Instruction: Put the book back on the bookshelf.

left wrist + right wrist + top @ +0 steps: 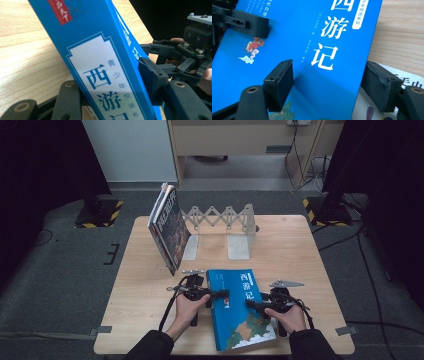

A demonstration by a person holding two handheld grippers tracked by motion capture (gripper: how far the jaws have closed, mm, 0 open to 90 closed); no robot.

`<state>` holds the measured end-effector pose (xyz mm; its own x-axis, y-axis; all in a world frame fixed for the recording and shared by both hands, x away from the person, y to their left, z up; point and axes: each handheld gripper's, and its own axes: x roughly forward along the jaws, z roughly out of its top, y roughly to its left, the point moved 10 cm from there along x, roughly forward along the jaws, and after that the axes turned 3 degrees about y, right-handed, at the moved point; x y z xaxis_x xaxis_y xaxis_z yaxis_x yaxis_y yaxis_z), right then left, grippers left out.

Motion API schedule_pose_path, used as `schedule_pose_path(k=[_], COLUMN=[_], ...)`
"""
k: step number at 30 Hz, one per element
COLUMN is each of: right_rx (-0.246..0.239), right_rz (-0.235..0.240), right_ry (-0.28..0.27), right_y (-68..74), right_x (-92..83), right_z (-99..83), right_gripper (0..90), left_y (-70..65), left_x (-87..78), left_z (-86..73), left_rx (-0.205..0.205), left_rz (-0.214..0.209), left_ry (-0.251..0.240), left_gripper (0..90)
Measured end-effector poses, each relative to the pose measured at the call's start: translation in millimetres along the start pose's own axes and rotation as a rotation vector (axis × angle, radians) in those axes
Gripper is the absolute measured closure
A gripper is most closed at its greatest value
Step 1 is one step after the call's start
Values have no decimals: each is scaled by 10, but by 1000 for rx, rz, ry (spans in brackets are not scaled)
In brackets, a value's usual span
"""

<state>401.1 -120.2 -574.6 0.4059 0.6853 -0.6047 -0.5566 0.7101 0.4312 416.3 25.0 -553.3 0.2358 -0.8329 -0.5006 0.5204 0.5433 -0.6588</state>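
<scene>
A blue book (237, 312) with white Chinese title lettering rests at the front middle of the wooden table (300, 250), its near end toward the person. My left gripper (220, 295) comes in from the book's left edge. In the left gripper view the book's spine (100, 62) stands between the jaws, and the right pad (152, 77) presses on the cover. My right gripper (250, 304) grips the opposite long edge. In the right gripper view one pad (279, 82) lies on the blue cover (317, 37) and the other pad (379, 87) sits under the book's edge.
Two books (169, 227) lean steeply against the left end of a pale accordion bookend rack (220, 217) at the back of the table. A white printed surface (402, 75) shows beneath the blue book's right edge. Dark floor surrounds the table.
</scene>
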Motion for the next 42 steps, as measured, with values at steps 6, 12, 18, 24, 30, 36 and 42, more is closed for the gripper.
schedule_pose_path(k=[6,12,18,24,30,36,42], right_rx=[-3,4,9,-12,13,24,38], right_rz=[6,31,58,66,88,115,118], right_ry=[-13,-39,-62,-91,-118,-130,-119], right_y=[-8,-2,22,17,2,26,10], right_x=[-2,-7,-29,-46,-76,-74,-73], right_z=[20,66,125,197,255,272,276], right_gripper=[275,243,216,190,165,171,200], left_y=[-35,-110,-189,-240,-343,-361,-359], left_x=[-20,-77,-145,-170,-177,-179,-175], left_z=[16,79,147,182,277,289,310], left_rx=[-2,24,41,64,94,102,98], left_rz=[-4,-16,-40,-45,-62,-71,-73], left_ry=[0,-7,-24,-28,-46,-49,-53], left_gripper=[516,538,569,581,597,601,602])
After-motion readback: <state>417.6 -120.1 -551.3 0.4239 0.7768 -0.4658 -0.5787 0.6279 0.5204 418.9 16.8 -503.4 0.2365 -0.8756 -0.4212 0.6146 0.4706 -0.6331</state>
